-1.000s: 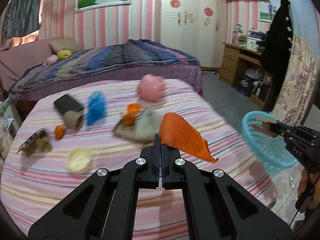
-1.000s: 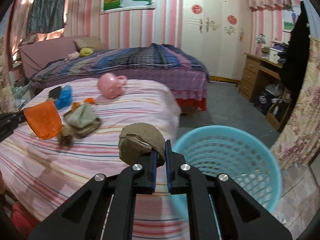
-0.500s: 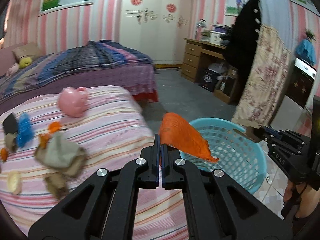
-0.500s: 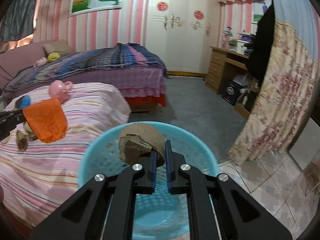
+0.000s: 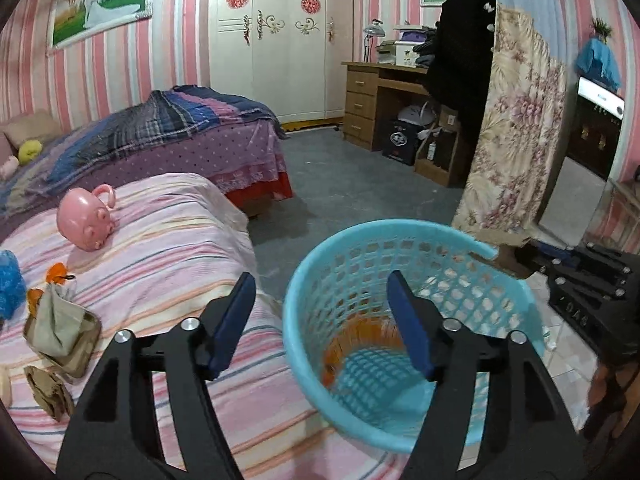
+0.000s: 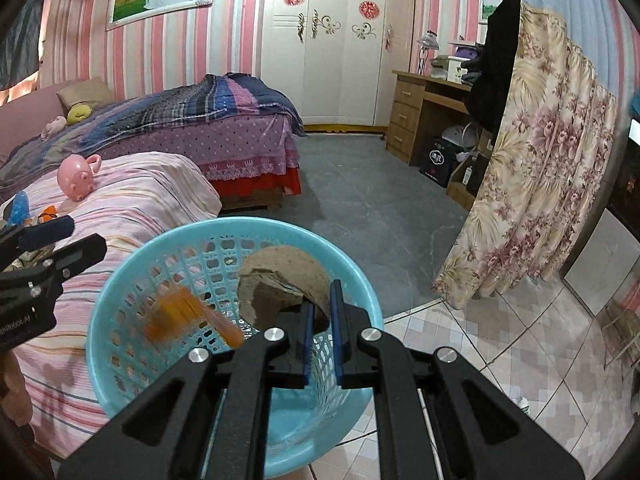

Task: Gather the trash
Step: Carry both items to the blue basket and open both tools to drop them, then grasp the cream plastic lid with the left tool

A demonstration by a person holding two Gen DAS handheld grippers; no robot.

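Note:
A light blue plastic basket stands beside the striped bed. My left gripper hangs over its near rim with its jaws opening and nothing between them. An orange wrapper is inside the basket, a blur against the mesh wall in the right wrist view. My right gripper is above the basket, shut on a crumpled brown paper lump. The left gripper shows at the left edge of that view.
The pink-striped bed holds a pink piggy bank, a beige wrapper pile, orange scraps and a blue item. A floral curtain and a wooden desk stand across the grey floor.
Both grippers swung right from over the bed to the basket. The left jaws opened and the orange wrapper dropped in. The right gripper kept hold of the brown lump.

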